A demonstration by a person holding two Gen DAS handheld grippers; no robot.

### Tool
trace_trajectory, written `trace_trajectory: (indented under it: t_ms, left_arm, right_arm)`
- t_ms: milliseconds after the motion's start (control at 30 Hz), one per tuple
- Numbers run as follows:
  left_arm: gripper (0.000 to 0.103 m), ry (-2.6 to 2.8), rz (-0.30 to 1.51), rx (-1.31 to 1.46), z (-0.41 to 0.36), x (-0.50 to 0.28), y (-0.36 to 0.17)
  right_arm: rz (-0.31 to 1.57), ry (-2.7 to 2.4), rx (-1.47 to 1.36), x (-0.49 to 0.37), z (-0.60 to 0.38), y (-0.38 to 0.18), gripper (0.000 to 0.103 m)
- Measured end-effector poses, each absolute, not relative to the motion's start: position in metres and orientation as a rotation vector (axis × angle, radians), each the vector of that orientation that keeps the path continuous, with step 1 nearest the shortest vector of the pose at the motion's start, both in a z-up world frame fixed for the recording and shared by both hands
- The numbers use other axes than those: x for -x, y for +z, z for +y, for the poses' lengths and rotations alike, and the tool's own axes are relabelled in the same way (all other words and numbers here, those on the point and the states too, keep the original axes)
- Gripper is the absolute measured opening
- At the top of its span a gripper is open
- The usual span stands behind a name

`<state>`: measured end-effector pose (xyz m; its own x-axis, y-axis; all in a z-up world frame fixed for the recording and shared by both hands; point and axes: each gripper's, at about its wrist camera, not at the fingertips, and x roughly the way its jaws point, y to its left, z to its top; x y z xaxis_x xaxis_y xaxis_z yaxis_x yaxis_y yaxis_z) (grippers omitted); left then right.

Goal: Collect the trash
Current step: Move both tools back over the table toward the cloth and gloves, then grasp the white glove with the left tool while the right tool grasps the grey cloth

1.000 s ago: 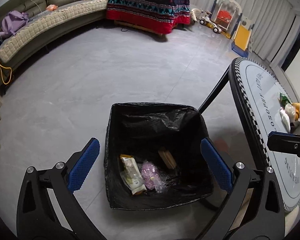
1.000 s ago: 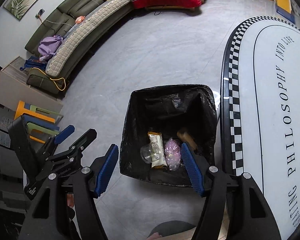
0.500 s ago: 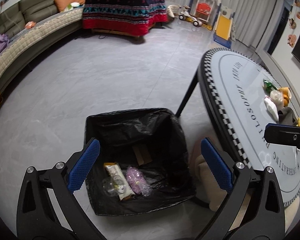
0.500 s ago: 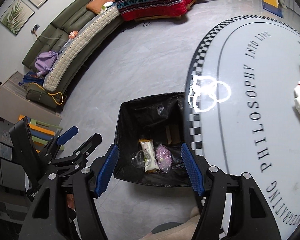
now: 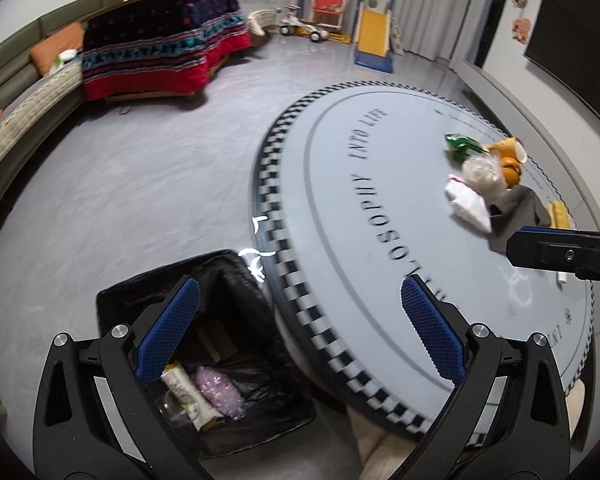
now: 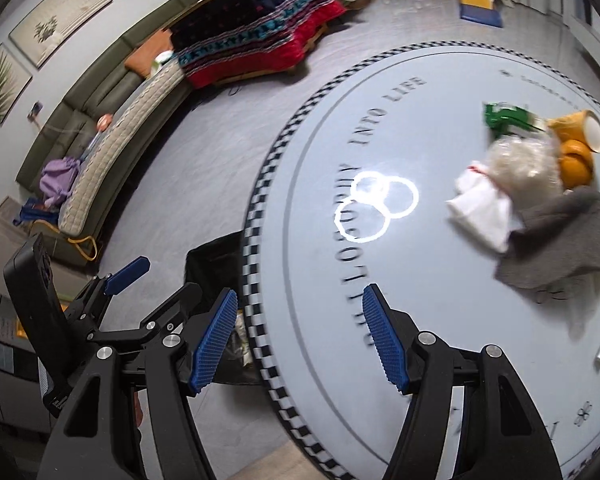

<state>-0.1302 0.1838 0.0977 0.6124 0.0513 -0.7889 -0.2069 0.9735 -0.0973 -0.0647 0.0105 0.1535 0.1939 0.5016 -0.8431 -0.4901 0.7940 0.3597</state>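
A black-lined trash bin (image 5: 148, 300) stands on the floor beside the round table (image 5: 380, 184) and holds several wrappers (image 5: 216, 388). On the table's far right lies a trash pile: a green wrapper (image 6: 504, 116), a clear plastic bag (image 6: 524, 168), white paper (image 6: 484, 208), orange peel (image 6: 576, 160), a yellow cup (image 6: 580, 128) and a grey cloth (image 6: 564, 240). My left gripper (image 5: 300, 332) is open and empty over the bin and table edge. My right gripper (image 6: 300, 340) is open and empty over the table's near edge; the pile is well ahead to its right.
A green sofa (image 6: 100, 120) runs along the left wall. A low table under a red patterned blanket (image 5: 160, 52) and children's toys (image 5: 340, 12) stand at the far side. Grey floor lies between them and the round table.
Both grippers have swung right and up, from over the bin toward the table. The trash pile has come into fuller view. Both stay open and empty.
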Motion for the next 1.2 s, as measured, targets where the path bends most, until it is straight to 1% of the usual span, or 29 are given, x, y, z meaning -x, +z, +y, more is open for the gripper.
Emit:
trace_trajectory:
  t_ms: [300,600,800,1033,1067,1133,1200]
  left_arm:
    - [0.098,0.020,0.927,0.130,0.115,0.077,0.099]
    - [0.098,-0.044,0.951,0.068,0.060,0.026,0.094]
    - [0.098,-0.067,0.967,0.083,0.044,-0.004,0.083]
    - [0.098,-0.058,1.005,0.066,0.035,-0.036,0.065]
    - [0.098,-0.059,1.011,0.069,0.034,-0.040,0.062]
    - [0.098,-0.058,1.023,0.070,0.031,-0.048,0.057]
    - [0.098,-0.058,1.034,0.070,0.029,-0.056,0.052]
  right_arm:
    - [1.173,0.558,-0.072,0.029,-0.065,0.156,0.066]
    - [1.163,0.406,-0.104,-0.017,-0.142,0.147,0.066]
    - [1.177,0.300,-0.094,-0.056,-0.178,0.133,0.066]
    - [1.220,0.244,-0.022,-0.093,-0.181,0.098,0.066]
    - [1.227,0.240,-0.011,-0.096,-0.180,0.093,0.063]
    - [1.248,0.240,0.019,-0.101,-0.177,0.083,0.051]
    - [1.263,0.231,0.051,-0.101,-0.176,0.078,0.022]
